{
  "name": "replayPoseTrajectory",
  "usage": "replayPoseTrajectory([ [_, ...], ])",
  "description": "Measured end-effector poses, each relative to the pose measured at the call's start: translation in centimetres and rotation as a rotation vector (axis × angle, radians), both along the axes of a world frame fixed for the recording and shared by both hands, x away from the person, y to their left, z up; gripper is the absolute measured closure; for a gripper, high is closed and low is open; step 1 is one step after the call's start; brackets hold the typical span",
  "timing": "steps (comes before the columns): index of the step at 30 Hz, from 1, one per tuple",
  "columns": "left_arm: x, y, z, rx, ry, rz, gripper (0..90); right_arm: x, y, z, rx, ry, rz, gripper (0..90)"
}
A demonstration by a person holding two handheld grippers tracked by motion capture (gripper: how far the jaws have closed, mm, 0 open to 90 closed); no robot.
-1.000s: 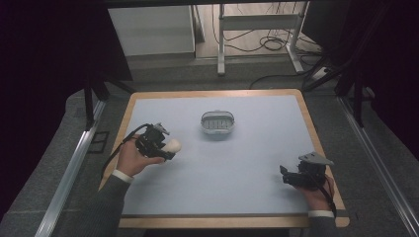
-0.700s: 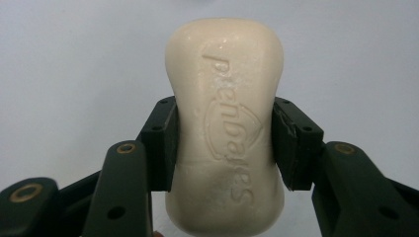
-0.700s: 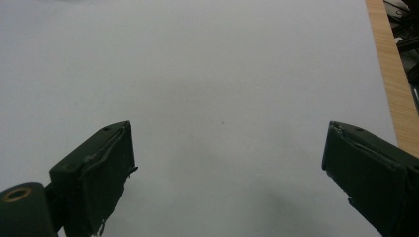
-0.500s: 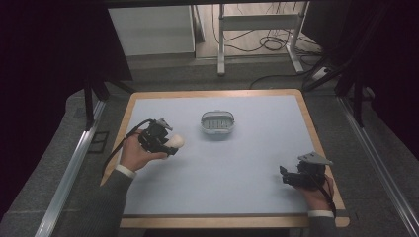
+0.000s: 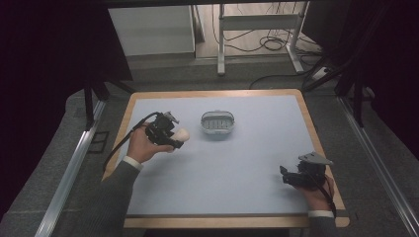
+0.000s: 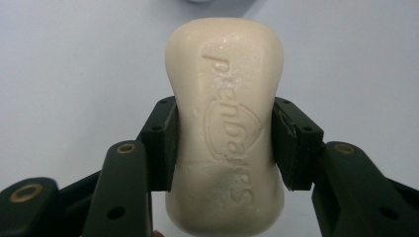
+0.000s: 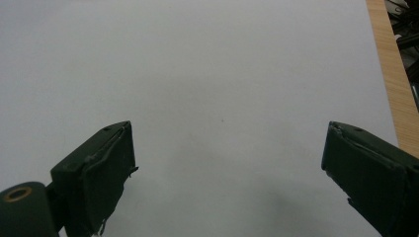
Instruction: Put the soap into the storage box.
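The table (image 5: 257, 168), wood-edged with a pale blue top, carries a small grey soap dish (image 5: 217, 123) toward its far middle. At the near right, the right tongs (image 5: 289, 176) rest low over the bare surface, their jaws spread wide with nothing between them. At the left, the left tongs (image 5: 174, 140) are clamped on the sides of a cream bar of soap (image 6: 225, 123), lifted off the table just left of the dish.

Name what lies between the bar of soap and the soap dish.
Nothing: in the high view, bare table separates the soap from the dish.
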State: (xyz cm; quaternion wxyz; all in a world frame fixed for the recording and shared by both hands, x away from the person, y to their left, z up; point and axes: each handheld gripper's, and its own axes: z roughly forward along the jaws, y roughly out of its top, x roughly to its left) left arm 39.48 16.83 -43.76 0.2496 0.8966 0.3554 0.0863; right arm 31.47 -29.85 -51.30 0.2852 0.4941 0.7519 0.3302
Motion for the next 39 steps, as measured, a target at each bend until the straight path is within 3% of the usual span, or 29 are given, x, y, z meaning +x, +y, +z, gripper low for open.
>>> replayPoseTrajectory([
  [11,1.1,-0.8,0.6,0.019,-0.011,-0.009,49.8,0.1,0.0,-0.1,-0.001,0.007,-0.006,6.0],
  [15,1.7,-1.0,1.0,0.002,-0.016,-0.015,49.8,0.1,0.0,-0.1,-0.004,0.005,-0.002,5.9],
  [20,2.5,-1.5,1.3,0.028,-0.03,-0.028,49.8,0.1,0.0,-0.2,-0.005,0.01,-0.003,6.0],
  [24,3.0,-1.7,1.3,0.01,-0.024,-0.033,49.8,0.1,-0.1,-0.3,-0.003,0.011,-0.002,6.0],
  [29,3.7,-2.0,1.0,0.013,-0.016,-0.043,49.8,0.1,-0.1,-0.3,-0.002,0.011,-0.003,6.0],
  [32,3.9,-2.2,1.2,0.036,-0.027,-0.055,49.8,0.2,-0.1,-0.4,-0.004,0.013,-0.005,6.0],
  [39,4.5,-2.8,1.6,0.034,-0.023,-0.068,49.8,0.2,-0.1,-0.4,-0.008,0.016,-0.004,6.0],
])
